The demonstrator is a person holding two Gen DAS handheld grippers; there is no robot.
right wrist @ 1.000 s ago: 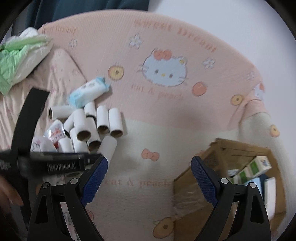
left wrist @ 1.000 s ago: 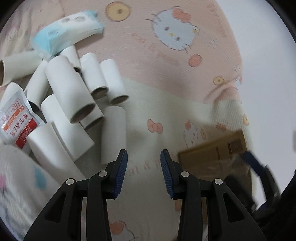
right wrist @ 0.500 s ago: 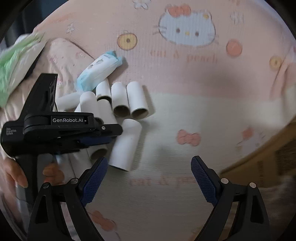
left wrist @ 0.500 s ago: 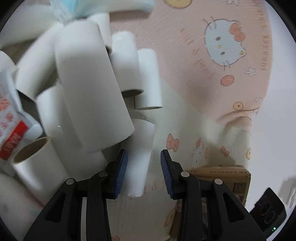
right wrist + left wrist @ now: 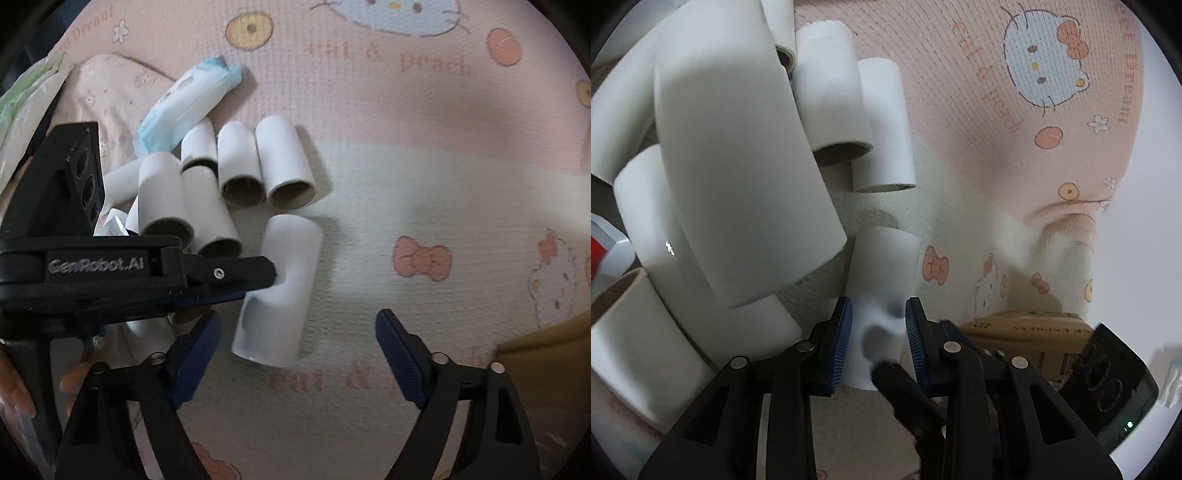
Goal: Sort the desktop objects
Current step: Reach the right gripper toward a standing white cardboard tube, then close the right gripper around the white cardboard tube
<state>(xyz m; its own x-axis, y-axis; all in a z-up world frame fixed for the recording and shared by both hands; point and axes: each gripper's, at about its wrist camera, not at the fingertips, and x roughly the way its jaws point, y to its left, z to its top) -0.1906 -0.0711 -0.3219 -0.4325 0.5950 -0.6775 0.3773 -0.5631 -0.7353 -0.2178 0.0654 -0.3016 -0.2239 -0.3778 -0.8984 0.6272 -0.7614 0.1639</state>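
Observation:
Several white cardboard tubes point(image 5: 236, 166) lie in a pile on a pink and cream Hello Kitty blanket point(image 5: 424, 110). One tube point(image 5: 277, 291) lies apart at the pile's near side. My left gripper point(image 5: 878, 334) has its blue pads on both sides of this tube point(image 5: 882, 280), pinching its middle so it dents; it also shows in the right wrist view point(image 5: 243, 280). My right gripper point(image 5: 295, 350) is open and empty, hovering just in front of the same tube. A blue tissue pack point(image 5: 192, 99) lies behind the pile.
A brown cardboard box point(image 5: 1034, 332) stands at the right, its corner also in the right wrist view point(image 5: 546, 354). A red and white packet point(image 5: 605, 247) lies left of the tubes. A green and white plastic bag point(image 5: 26, 99) lies at the far left.
My left gripper moved forward onto the separate tube and closed on it, denting it. My right gripper moved closer to the pile and stayed open.

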